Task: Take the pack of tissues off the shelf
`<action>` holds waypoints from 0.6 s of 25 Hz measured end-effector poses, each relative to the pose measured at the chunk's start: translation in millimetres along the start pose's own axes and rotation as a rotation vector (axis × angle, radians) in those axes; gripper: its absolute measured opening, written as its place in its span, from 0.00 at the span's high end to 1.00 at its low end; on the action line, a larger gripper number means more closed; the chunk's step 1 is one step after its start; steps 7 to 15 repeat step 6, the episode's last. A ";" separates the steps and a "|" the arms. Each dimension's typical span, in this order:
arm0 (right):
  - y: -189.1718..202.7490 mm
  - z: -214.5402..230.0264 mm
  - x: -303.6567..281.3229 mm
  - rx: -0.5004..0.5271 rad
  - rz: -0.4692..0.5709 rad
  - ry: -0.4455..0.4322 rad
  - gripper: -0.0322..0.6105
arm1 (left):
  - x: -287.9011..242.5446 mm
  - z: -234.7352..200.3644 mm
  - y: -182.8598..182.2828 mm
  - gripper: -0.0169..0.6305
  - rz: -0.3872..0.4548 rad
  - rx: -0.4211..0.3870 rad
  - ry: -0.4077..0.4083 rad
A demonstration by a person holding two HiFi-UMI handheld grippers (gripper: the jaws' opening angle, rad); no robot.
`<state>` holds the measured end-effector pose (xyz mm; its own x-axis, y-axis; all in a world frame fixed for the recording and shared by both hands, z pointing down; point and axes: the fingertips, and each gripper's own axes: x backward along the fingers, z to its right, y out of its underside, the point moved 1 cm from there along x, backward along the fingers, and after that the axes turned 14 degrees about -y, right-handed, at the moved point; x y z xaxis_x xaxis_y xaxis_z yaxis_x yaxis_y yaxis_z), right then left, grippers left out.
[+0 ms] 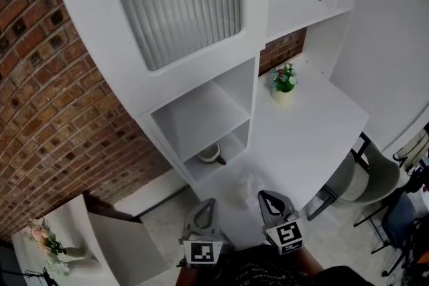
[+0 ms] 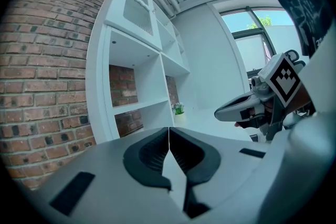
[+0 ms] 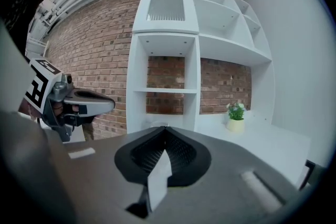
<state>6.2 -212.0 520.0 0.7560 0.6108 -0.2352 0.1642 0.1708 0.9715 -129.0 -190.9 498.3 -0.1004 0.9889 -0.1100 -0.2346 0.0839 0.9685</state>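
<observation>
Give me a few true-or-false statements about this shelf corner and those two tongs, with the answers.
1. The left tongs and the right tongs are both shut, with nothing between them. True.
2. The potted plant stands inside a shelf compartment. False: it stands on the white desk, beside the shelf unit.
3. A cup sits in the lowest open compartment of the shelf unit. True.
4. The wall behind the shelf unit is covered in green tiles. False: it is a bare brick wall.
</observation>
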 end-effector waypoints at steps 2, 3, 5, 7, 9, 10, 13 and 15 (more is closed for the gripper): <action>-0.3 -0.4 -0.3 0.007 -0.005 -0.003 0.94 | 0.3 0.6 0.7 0.96 -0.004 0.007 -0.002; -0.2 -0.5 -0.3 0.005 -0.008 -0.004 0.94 | 0.3 1.1 0.4 0.95 -0.001 0.008 -0.002; 1.6 -0.2 -0.2 -0.002 -0.012 -0.005 0.94 | 0.0 2.0 -0.2 0.96 0.007 0.003 0.000; 2.9 0.0 -0.2 -0.006 -0.013 -0.005 0.94 | -0.1 2.5 -0.4 0.96 0.010 0.001 0.001; 2.9 0.0 -0.2 -0.006 -0.013 -0.005 0.94 | -0.1 2.5 -0.4 0.96 0.010 0.001 0.001; 2.9 0.0 -0.2 -0.006 -0.013 -0.005 0.94 | -0.1 2.5 -0.4 0.96 0.010 0.001 0.001; 2.9 0.0 -0.2 -0.006 -0.013 -0.005 0.94 | -0.1 2.5 -0.4 0.96 0.010 0.001 0.001; 2.9 0.0 -0.2 -0.006 -0.013 -0.005 0.94 | -0.1 2.5 -0.4 0.96 0.010 0.001 0.001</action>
